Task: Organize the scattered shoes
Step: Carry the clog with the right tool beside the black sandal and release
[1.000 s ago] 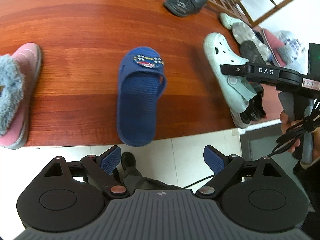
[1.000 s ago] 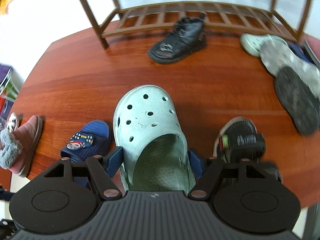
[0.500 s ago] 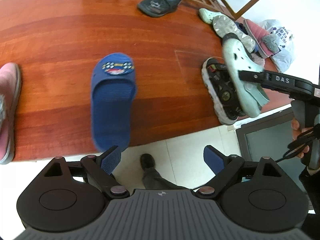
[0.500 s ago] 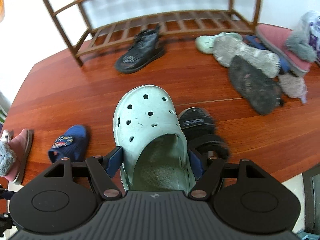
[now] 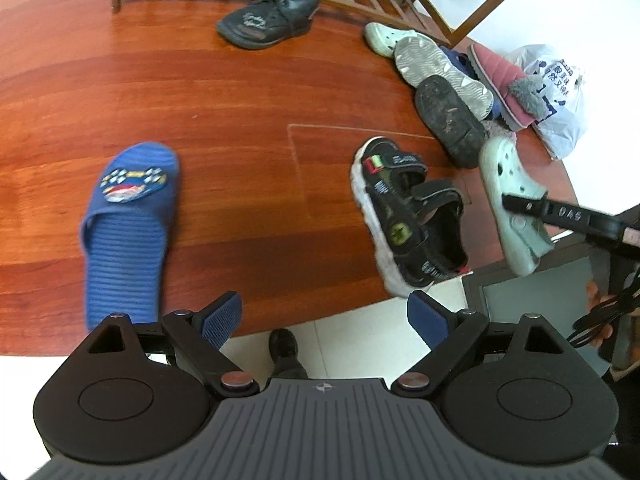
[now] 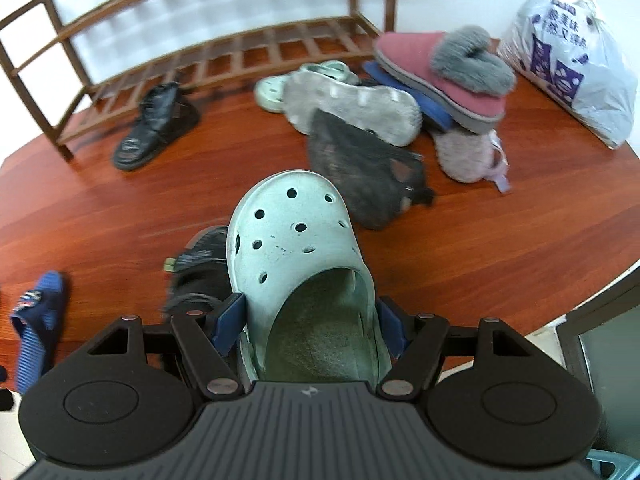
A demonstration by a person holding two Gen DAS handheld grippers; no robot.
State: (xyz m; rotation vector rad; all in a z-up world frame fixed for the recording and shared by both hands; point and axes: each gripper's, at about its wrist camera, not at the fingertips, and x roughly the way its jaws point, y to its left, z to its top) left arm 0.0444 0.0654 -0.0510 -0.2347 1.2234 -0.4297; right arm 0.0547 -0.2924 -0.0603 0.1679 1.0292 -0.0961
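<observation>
My right gripper (image 6: 310, 322) is shut on a pale green clog (image 6: 298, 248), gripping its heel sides and holding it above the red wooden floor. The left wrist view shows that clog (image 5: 510, 196) lifted at the right, with the right gripper's finger on it. My left gripper (image 5: 324, 316) is open and empty at the floor's near edge. Ahead of it lie a blue slipper (image 5: 128, 224) on the left and a black sandal (image 5: 408, 212) on the right. A black boot (image 6: 154, 128) sits by the wooden shoe rack (image 6: 224, 52).
A heap of shoes lies at the right: a second green clog (image 6: 276, 90), a grey-soled shoe (image 6: 352, 106), a dark upturned shoe (image 6: 360, 176), a pink fur-lined slipper (image 6: 444, 76). A white plastic bag (image 6: 568, 68) sits beyond. White tiles (image 5: 344, 340) border the wood.
The right gripper has carried the green clog up and to the right, toward the heap. The left view has swung right, so the pink boot has left it and the black sandal shows fully.
</observation>
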